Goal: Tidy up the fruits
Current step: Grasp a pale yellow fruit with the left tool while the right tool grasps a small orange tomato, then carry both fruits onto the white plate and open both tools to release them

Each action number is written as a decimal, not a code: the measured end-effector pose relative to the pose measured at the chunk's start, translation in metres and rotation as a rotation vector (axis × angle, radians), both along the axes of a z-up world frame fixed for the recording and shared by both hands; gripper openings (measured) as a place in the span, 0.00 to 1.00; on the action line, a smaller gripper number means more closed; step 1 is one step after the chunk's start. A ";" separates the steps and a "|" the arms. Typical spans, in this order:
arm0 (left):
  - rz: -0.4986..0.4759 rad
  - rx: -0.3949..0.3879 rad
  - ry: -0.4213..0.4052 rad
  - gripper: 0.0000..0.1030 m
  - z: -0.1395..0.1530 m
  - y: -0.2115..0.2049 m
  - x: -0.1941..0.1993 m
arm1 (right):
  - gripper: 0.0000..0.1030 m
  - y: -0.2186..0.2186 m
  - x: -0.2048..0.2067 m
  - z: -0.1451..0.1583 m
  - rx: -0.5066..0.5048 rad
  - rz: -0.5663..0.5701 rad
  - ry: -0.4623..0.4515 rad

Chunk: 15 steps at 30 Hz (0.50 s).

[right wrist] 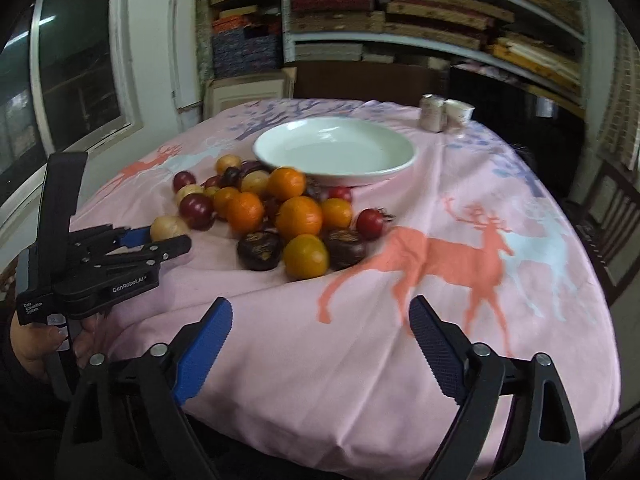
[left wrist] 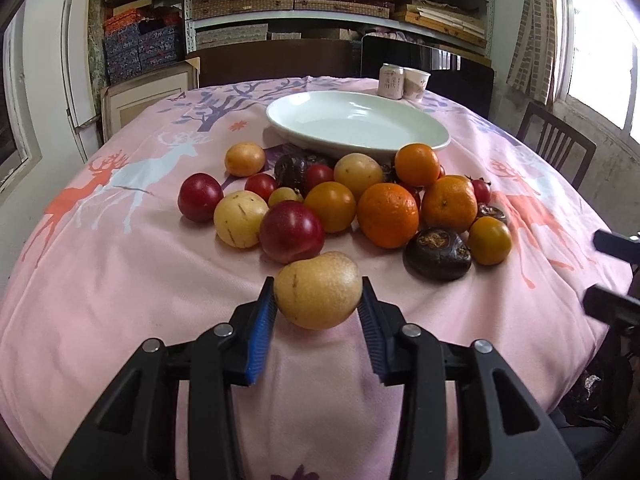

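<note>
A pink deer-print cloth (right wrist: pixel 460 208) covers the bench; stacked shelves (right wrist: pixel 420 20) stand behind. The left claw (left wrist: pixel 319 306) clamps a yellow fruit (left wrist: pixel 318 290) beside the fruit pile (left wrist: pixel 340 204). The right claw (right wrist: pixel 320 344) gapes empty.

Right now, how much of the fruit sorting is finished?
Nothing looks done: the white plate holds no fruit. In hand: the left tool has a yellow fruit between its pads. The right tool is open over the cloth. Left: the whole fruit pile beside the plate.
</note>
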<state>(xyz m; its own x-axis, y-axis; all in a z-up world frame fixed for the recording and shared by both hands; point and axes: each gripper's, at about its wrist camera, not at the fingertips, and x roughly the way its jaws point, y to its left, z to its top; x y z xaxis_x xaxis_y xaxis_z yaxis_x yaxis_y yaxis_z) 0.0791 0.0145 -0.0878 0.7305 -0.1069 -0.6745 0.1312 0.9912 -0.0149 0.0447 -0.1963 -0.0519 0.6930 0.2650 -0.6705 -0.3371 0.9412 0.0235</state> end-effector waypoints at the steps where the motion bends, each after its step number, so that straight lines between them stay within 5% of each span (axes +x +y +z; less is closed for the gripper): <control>1: 0.001 -0.004 -0.006 0.38 0.003 0.001 -0.003 | 0.78 0.005 0.009 -0.005 0.005 0.024 0.026; 4: 0.001 -0.009 -0.012 0.38 0.006 0.005 -0.006 | 0.69 0.020 0.025 -0.012 -0.036 0.037 0.021; 8: -0.001 -0.026 0.005 0.38 0.004 0.011 -0.003 | 0.45 0.021 0.046 -0.018 0.005 0.033 0.076; 15: -0.009 -0.039 0.019 0.38 -0.002 0.015 0.007 | 0.41 0.022 0.067 -0.025 0.029 0.012 0.113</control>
